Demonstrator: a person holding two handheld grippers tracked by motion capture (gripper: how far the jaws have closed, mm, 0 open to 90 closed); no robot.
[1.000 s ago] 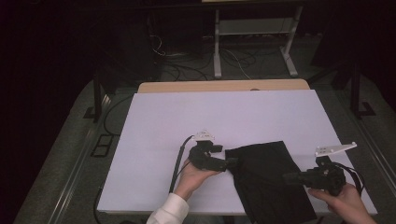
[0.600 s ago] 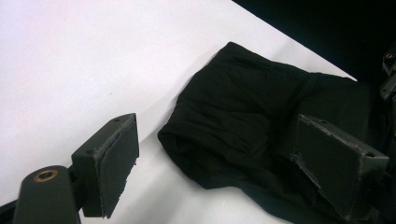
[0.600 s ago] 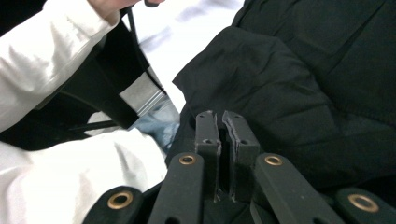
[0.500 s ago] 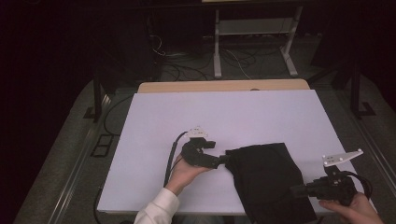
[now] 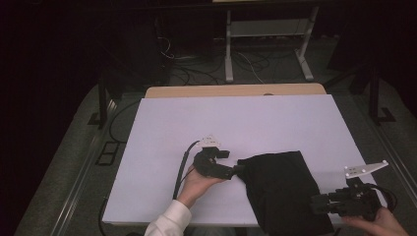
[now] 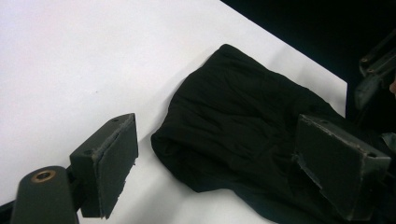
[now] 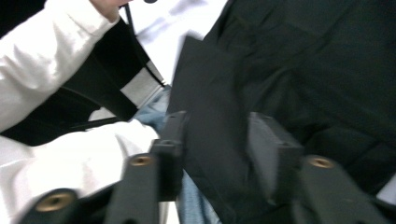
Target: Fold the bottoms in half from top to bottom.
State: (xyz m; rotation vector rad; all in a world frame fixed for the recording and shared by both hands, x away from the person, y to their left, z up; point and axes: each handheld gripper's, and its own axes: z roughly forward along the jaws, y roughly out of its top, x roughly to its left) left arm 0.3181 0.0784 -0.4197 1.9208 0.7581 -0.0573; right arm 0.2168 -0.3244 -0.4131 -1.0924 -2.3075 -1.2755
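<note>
While the black cloth lies long from its far end toward the table's near edge, the left gripper stands spread beside it, and the right gripper's jaws have just been opening around its near corner.

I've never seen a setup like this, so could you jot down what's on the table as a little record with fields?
surface: white table
item: black cloth, crumpled, hanging over the near edge
left claw: open, at the cloth's left edge
right claw: jaws just opening, a flap of cloth between them
person: white sleeve
</note>
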